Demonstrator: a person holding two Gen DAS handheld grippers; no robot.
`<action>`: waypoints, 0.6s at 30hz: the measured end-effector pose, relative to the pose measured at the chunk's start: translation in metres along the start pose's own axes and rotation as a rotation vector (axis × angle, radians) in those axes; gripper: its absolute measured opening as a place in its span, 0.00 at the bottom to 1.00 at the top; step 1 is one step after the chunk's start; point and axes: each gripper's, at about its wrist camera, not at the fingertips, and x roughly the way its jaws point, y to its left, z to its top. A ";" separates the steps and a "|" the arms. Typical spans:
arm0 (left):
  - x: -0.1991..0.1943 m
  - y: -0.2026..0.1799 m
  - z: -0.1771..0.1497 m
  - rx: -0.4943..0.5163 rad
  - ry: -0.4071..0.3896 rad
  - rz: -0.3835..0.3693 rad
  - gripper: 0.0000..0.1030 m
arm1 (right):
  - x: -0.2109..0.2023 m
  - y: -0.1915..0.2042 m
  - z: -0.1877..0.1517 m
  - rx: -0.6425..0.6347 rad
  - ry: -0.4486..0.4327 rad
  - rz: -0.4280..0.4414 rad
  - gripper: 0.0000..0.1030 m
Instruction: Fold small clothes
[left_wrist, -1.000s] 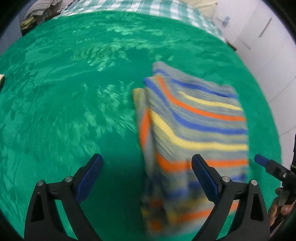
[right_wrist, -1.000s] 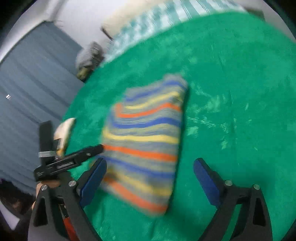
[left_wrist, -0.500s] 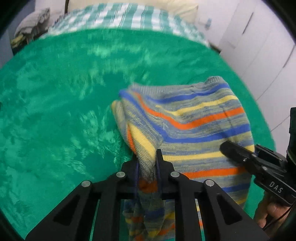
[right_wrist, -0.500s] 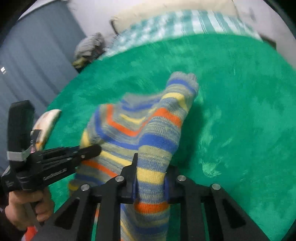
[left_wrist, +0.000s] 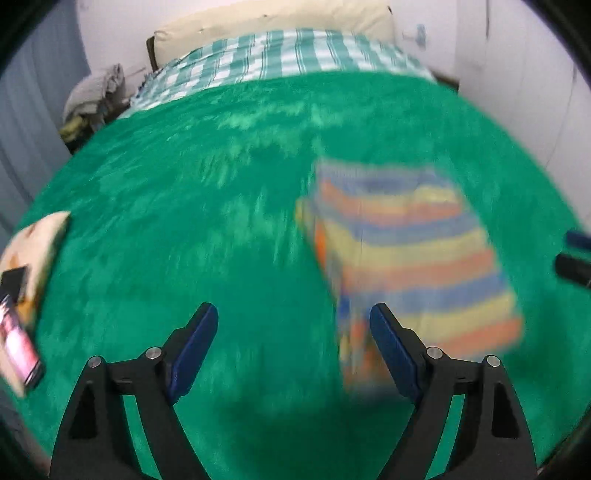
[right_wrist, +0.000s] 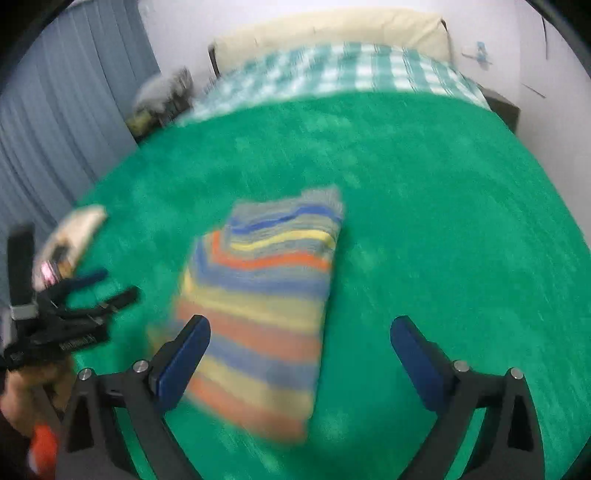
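Green blanket (right_wrist: 443, 206) lies bare to the right of & beyond the folded striped knit (right_wrist: 266, 295): open passage there. Left hand-held gripper (right_wrist: 107, 286) sits near knit's left edge, w/ a phone (left_wrist: 16, 354) & pale item (left_wrist: 37, 240) at the blanket's left margin. Checked sheet (left_wrist: 280, 55) & pillow (left_wrist: 266, 18) bound the far end.

Half a second ago both grippers were clamped on the striped garment (right_wrist: 262, 306) and held it raised. Now the left gripper (left_wrist: 291, 347) and the right gripper (right_wrist: 299, 354) have spread their fingers and drawn back, and the garment lies folded flat on the green blanket (left_wrist: 192, 221).
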 end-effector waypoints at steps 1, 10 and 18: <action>-0.011 -0.007 -0.018 0.015 -0.001 0.016 0.85 | -0.006 -0.002 -0.016 -0.008 0.010 -0.020 0.95; -0.137 -0.041 -0.061 -0.012 -0.057 0.138 0.99 | -0.117 0.050 -0.088 -0.062 -0.048 -0.054 0.95; -0.190 -0.019 -0.059 -0.132 0.039 0.098 0.98 | -0.179 0.084 -0.101 -0.069 -0.035 -0.079 0.95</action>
